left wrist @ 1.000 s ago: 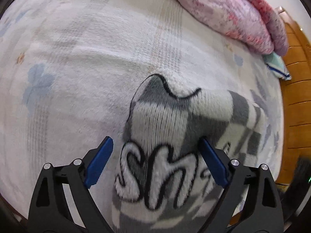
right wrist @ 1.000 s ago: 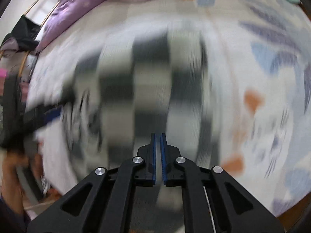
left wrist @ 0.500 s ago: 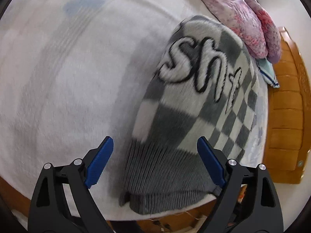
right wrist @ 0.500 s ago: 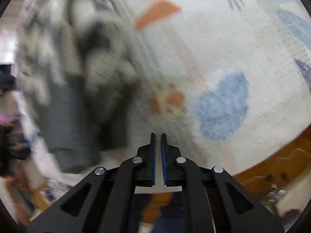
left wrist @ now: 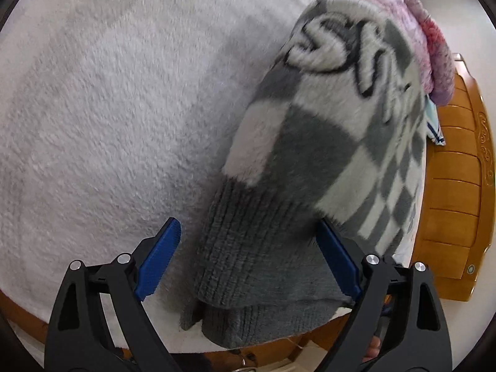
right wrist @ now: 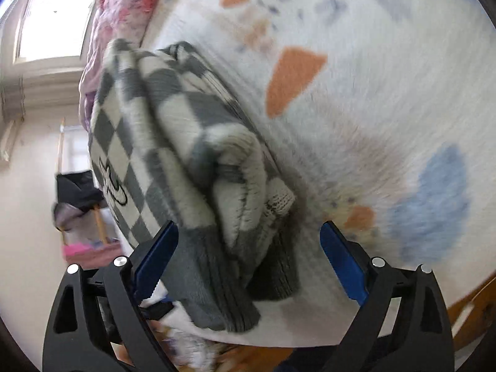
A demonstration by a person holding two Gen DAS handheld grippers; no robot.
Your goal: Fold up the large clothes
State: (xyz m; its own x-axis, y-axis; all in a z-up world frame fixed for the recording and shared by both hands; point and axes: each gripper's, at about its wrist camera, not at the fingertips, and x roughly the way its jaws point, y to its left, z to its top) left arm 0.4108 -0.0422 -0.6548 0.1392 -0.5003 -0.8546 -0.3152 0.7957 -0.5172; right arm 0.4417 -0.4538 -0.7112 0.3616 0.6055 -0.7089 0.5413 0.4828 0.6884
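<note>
A folded grey and white checkered fleece sweater [left wrist: 313,161] with black script lettering lies on the bed, its grey ribbed hem [left wrist: 260,257] toward me at the bed's front edge. My left gripper [left wrist: 248,257] is open, and the hem lies between its blue pads without being pinched. In the right wrist view the same sweater [right wrist: 186,155] shows stacked folded layers. My right gripper [right wrist: 248,260] is open around the near end of the hem [right wrist: 217,294], empty.
The white fleece bedspread [left wrist: 108,108] with blue and orange patches [right wrist: 291,77] covers the bed. A pink quilt [left wrist: 418,31] is bunched at the far side. A wooden bed frame [left wrist: 455,186] is to the right. A window [right wrist: 52,15] and clothes rack [right wrist: 77,192] stand beyond.
Both grippers have come in close to the sweater's ribbed hem at the bed edge. My right gripper has gone from shut to open. The left stayed open.
</note>
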